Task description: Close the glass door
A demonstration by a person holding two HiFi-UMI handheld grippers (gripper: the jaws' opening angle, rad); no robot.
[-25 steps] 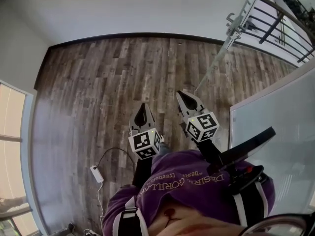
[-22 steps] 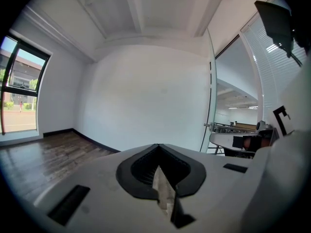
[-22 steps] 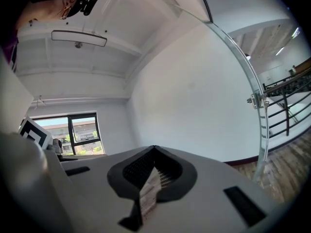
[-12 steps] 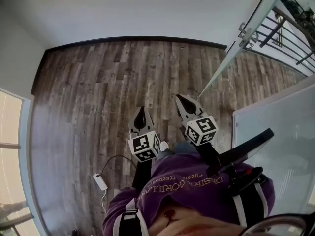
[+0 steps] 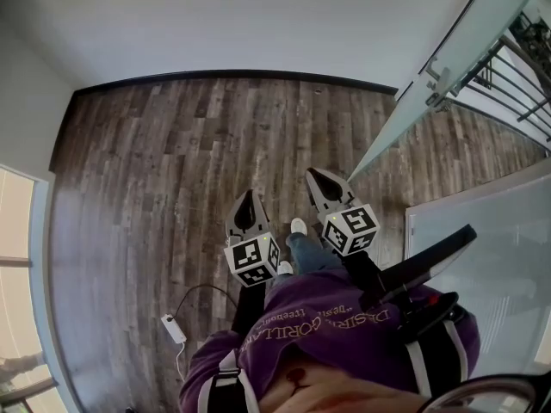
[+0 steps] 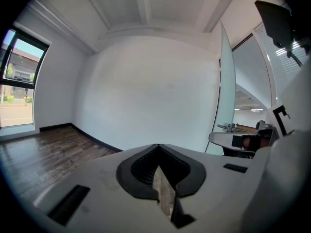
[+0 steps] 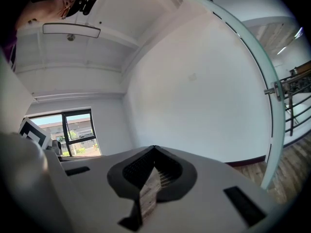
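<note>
The glass door (image 5: 430, 76) stands open at the upper right of the head view, its thin edge running down to the wooden floor (image 5: 172, 162), with a metal handle (image 5: 440, 83) on it. My left gripper (image 5: 248, 198) and right gripper (image 5: 317, 177) are held side by side over the floor, both shut and empty, well short of the door. The right gripper is the nearer one. In the left gripper view the door edge (image 6: 226, 91) rises at the right. In the right gripper view the door (image 7: 265, 81) curves along the right, its handle (image 7: 277, 90) visible.
A white wall (image 5: 258, 24) lies ahead. A pale panel (image 5: 491, 248) stands to my right, and a dark railing (image 5: 516, 67) runs behind the door. A white charger with cable (image 5: 173, 327) lies on the floor at the lower left. Windows (image 5: 17, 256) line the left.
The person has walked forward, so the wall and door are nearer and the door has slid toward the upper right. The charger has dropped back. Both grippers stay shut.
</note>
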